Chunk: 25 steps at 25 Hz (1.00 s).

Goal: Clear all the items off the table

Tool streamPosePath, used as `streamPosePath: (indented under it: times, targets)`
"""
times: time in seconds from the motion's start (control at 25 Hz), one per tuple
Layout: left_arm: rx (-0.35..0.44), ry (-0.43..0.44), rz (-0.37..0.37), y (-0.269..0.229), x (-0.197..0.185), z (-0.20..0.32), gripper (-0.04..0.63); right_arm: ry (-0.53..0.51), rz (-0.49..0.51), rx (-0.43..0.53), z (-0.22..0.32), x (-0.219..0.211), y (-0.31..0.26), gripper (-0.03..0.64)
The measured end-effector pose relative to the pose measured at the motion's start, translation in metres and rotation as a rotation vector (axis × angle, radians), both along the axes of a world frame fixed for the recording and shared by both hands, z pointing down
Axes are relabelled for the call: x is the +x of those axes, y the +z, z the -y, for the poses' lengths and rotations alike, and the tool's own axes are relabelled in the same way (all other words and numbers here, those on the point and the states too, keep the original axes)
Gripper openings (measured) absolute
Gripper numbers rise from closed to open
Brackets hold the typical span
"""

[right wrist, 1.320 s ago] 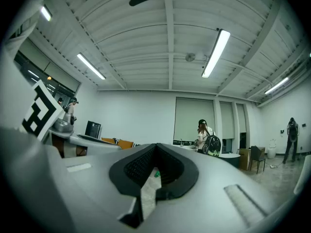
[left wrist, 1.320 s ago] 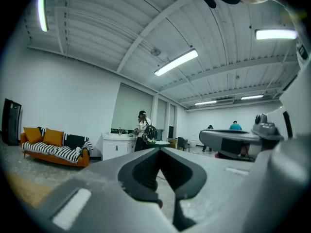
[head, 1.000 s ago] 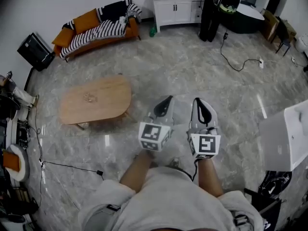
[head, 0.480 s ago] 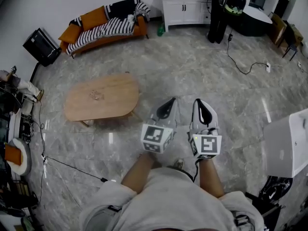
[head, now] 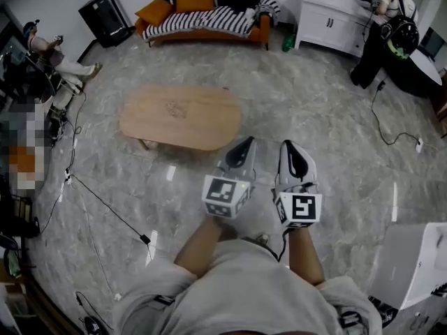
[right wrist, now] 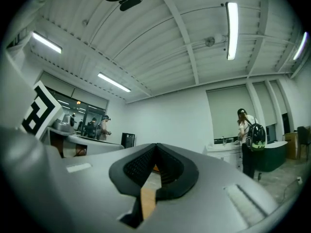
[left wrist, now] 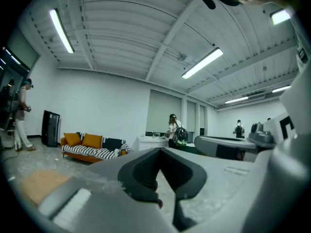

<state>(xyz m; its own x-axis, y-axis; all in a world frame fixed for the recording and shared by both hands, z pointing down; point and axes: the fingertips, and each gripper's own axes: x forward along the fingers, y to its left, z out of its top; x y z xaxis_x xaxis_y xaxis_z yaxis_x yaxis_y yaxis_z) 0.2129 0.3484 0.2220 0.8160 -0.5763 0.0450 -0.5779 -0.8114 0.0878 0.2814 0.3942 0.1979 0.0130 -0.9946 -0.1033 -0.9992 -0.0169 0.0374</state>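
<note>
My left hand-held gripper [head: 244, 145] has its jaws closed together with nothing between them; my right hand-held gripper [head: 290, 149], just beside it on the right, is pinched closed and empty as well; both point roughly level, out over the grey marble floor [head: 314, 117], with my forearms running back to me below them. Ahead and to the left of the left hand-held gripper stands a low oval wooden table, its tabletop [head: 206, 128] near the gripper tip but apart from it; a small pale item [head: 174, 107] lies on it towards the far left side, too small for me to say what it is. Beyond the table, against the far wall, sits an orange sofa [head: 157, 10] draped with a black-and-white striped blanket [head: 209, 21]; left of the sofa is a black box-like unit [head: 105, 9]. Ahead and to the right of my right hand-held gripper is a white cabinet [head: 332, 21], and a person with a backpack [head: 394, 19] stands beside it. Far to the left a seated person [head: 52, 58] is at the room's edge; a black cable [head: 105, 208] trails across the floor on that side; a white box [head: 415, 264] sits low on my right.
</note>
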Motion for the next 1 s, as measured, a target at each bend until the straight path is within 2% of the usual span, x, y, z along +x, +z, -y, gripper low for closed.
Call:
streamPosePath:
  times: [0.24,0.4,0.64,1.0]
  targets:
    - [-0.012,-0.19,-0.004,0.011,-0.087,0.042,0.02,-0.205,-0.02,-0.013,0.056,-0.083,0.009,0.006]
    - [-0.024,-0.279,-0.023,0.014,-0.142,0.064,0.02,-0.298,-0.031,-0.014,0.08,-0.137,0.012,0.006]
    - [-0.039,-0.323,-0.03,0.023,-0.182,0.091,0.02,-0.352,-0.042,-0.037,0.111,-0.178,0.022,0.006]
    - [-0.065,-0.343,-0.021,0.034,-0.237,0.159,0.02,-0.352,-0.029,-0.061,0.18,-0.227,0.033,0.006]
